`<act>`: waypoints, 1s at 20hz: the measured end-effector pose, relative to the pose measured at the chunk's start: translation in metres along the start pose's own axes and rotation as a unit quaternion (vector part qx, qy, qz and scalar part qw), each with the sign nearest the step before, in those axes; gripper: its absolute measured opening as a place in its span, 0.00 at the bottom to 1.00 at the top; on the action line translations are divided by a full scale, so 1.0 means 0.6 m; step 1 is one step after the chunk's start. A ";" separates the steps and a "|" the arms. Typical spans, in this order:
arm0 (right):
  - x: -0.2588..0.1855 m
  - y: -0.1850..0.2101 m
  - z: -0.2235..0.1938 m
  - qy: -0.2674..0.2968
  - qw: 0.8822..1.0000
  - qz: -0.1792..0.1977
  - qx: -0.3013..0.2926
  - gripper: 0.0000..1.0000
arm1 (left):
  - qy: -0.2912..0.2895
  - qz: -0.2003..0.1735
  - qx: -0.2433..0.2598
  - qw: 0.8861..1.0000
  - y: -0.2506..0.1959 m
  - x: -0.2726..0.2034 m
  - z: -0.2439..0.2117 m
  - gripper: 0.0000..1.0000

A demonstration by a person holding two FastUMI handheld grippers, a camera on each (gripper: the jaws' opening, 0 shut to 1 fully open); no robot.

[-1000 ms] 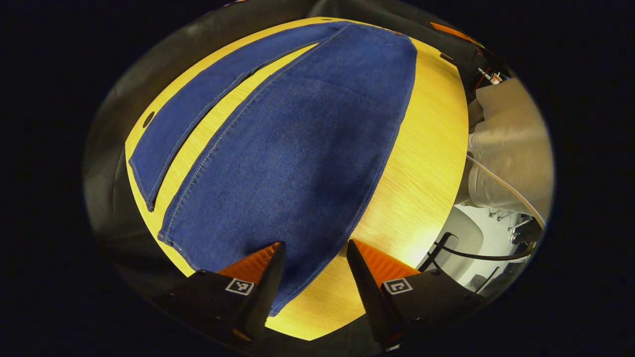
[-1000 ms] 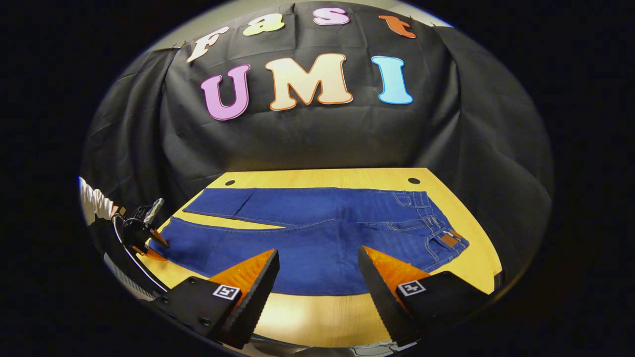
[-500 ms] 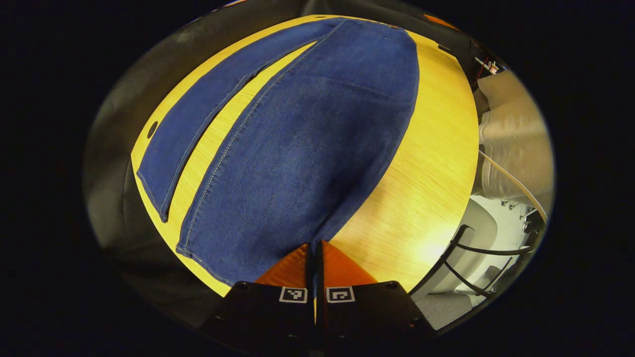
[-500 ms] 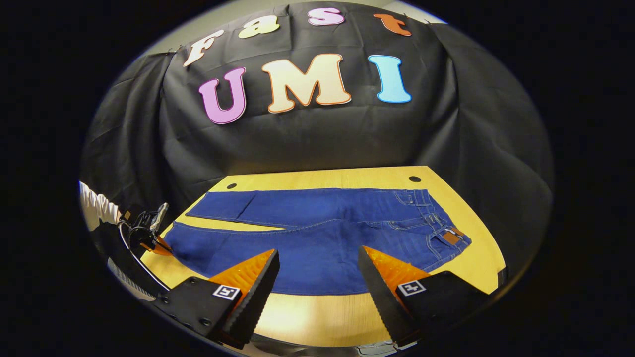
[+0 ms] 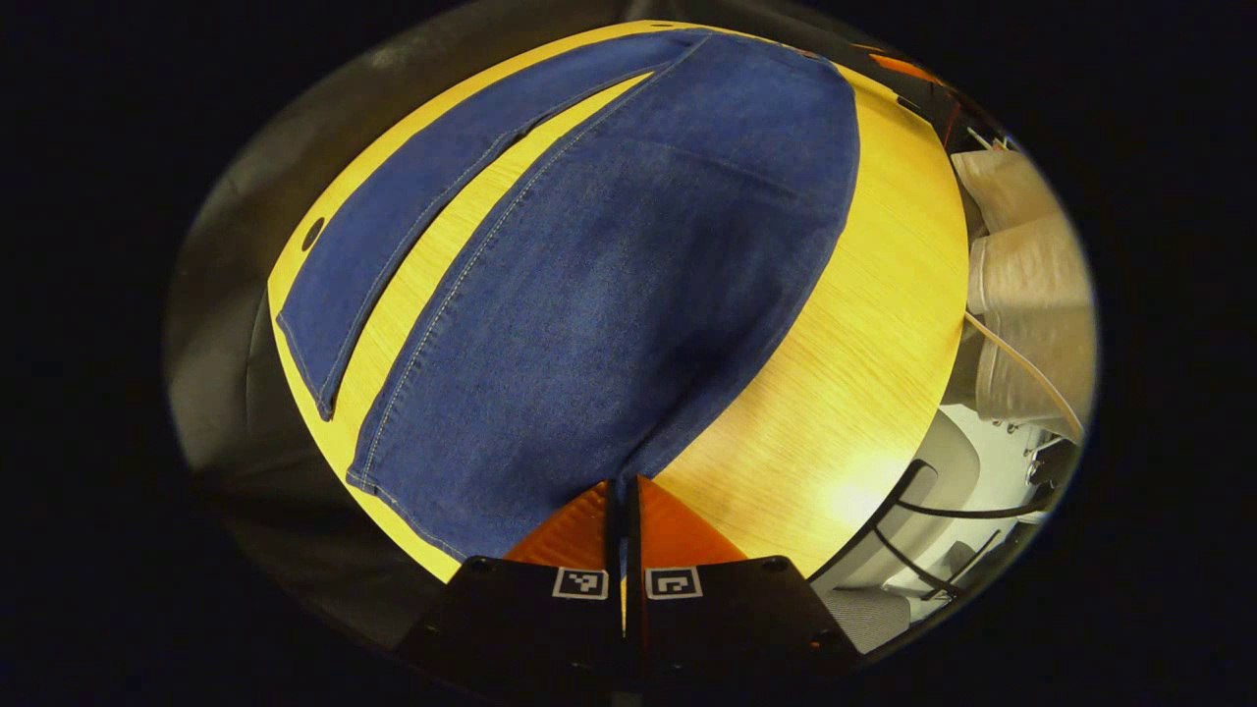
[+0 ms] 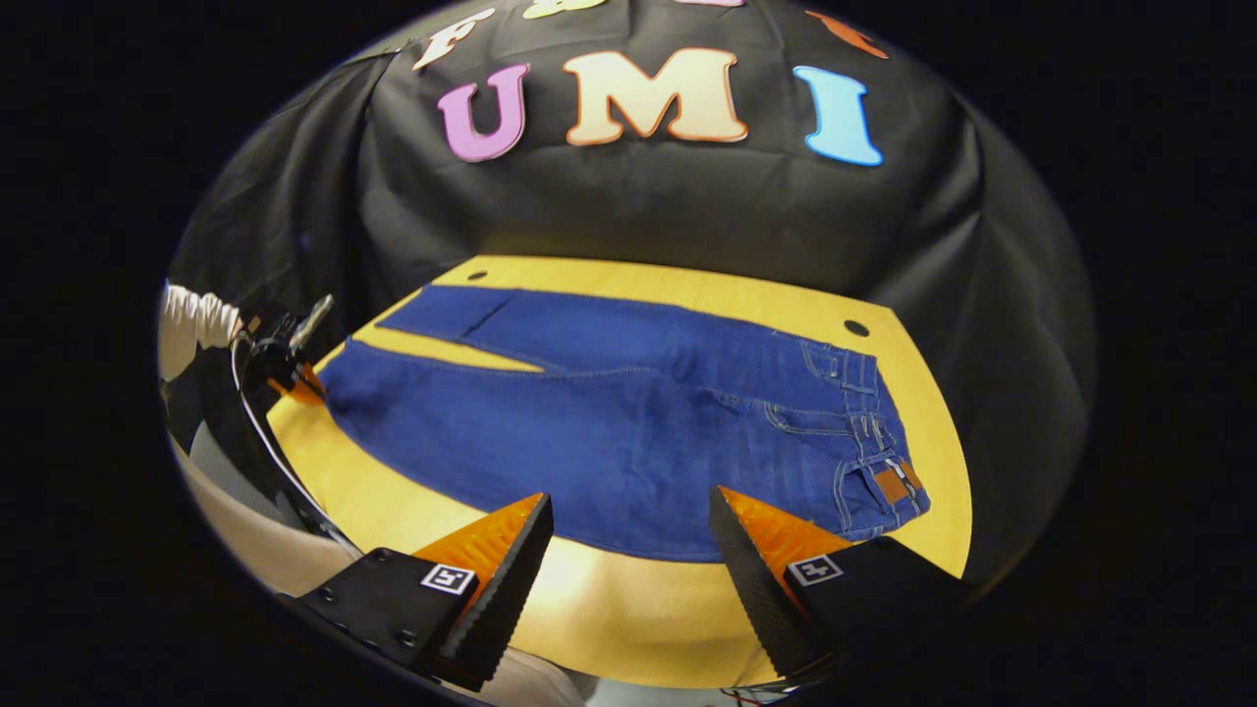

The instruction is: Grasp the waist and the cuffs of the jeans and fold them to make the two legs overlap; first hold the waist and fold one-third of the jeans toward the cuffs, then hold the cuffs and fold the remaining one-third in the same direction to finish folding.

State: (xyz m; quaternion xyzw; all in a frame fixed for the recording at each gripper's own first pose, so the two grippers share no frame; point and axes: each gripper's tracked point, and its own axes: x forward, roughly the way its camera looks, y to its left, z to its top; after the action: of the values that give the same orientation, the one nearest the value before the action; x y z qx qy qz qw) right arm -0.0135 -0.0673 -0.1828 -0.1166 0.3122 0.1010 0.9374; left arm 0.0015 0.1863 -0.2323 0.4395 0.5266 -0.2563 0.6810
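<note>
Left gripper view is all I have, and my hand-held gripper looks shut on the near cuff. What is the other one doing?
Observer: The right hand-held gripper is open and holds nothing, hovering at the table's front side.
Operator: Where is the waist?
Observer: The waist of the jeans lies at the table's right end, with its brown patch towards the front.
Operator: And mine, seen from there?
Observer: The left hand-held gripper sits at the near leg's cuff, at the left end.
</note>
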 end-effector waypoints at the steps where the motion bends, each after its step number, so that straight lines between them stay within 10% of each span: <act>1: 0.008 -0.020 -0.017 0.024 0.999 0.004 -0.027 0.99 | 0.002 0.004 -0.004 1.000 0.000 0.000 0.001 0.00; 7: 0.051 -0.106 -0.104 0.146 0.971 0.046 -0.181 0.99 | 0.022 0.005 -0.022 1.000 -0.003 -0.001 0.001 0.01; 20: 0.103 -0.121 -0.156 0.235 0.947 0.114 -0.187 1.00 | 0.046 0.002 -0.026 0.999 -0.001 0.001 0.001 0.00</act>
State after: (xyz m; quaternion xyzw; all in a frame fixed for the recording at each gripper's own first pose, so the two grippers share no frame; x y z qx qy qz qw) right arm 0.0016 -0.1556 -0.2819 -0.2736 0.5103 0.2336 0.7811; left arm 0.0015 0.1856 -0.2331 0.4337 0.5628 -0.2209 0.6681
